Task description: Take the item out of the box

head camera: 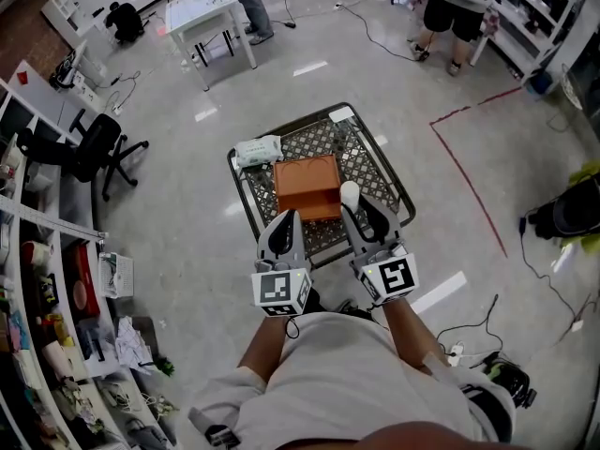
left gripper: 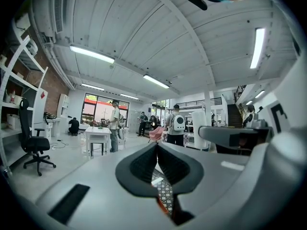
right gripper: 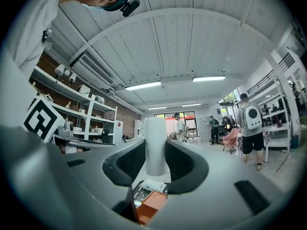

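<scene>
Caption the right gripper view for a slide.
Right tongs hold a white cylinder, with the orange box below.

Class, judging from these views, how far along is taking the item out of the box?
Done: the white cylinder is out of the orange rectangular box. In hand: the right tongs grip it upright; the left tongs are shut, empty. Left: probably setting it on the black mesh table.

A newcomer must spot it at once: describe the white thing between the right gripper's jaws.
Find the small lattice-topped table, which bears an orange box. By the box's right edge, the right gripper clamps a white cylinder upright. It is plain and round-topped, unlike the flat white pack at the table's corner.
</scene>
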A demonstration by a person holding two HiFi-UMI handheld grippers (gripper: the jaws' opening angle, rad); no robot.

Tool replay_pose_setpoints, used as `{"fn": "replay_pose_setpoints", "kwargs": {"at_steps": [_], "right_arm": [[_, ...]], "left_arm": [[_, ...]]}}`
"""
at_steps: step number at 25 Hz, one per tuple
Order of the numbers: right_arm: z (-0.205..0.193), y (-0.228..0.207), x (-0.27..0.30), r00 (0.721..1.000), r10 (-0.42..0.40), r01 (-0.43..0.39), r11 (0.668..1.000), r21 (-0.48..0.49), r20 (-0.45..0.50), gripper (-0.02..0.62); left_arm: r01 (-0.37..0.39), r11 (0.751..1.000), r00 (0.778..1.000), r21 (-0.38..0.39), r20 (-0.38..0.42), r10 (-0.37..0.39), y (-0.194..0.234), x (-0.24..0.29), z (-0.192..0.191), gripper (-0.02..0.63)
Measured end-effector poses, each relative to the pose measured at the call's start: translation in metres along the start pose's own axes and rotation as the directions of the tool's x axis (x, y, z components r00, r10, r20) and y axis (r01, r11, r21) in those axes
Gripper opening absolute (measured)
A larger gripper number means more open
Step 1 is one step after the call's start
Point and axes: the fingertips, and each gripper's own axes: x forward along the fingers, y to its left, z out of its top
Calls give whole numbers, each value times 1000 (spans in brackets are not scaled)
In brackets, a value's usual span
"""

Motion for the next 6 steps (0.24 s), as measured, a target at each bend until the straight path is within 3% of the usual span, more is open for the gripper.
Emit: {"fn": "replay_pose_setpoints", "kwargs": {"at_steps": [6], "right_arm": [[-8, 5, 1, 1000, 8, -8, 1000, 12, -6, 124]], "left_arm": [[9, 1000, 1000, 1, -16, -9, 1, 0, -8, 11]]}}
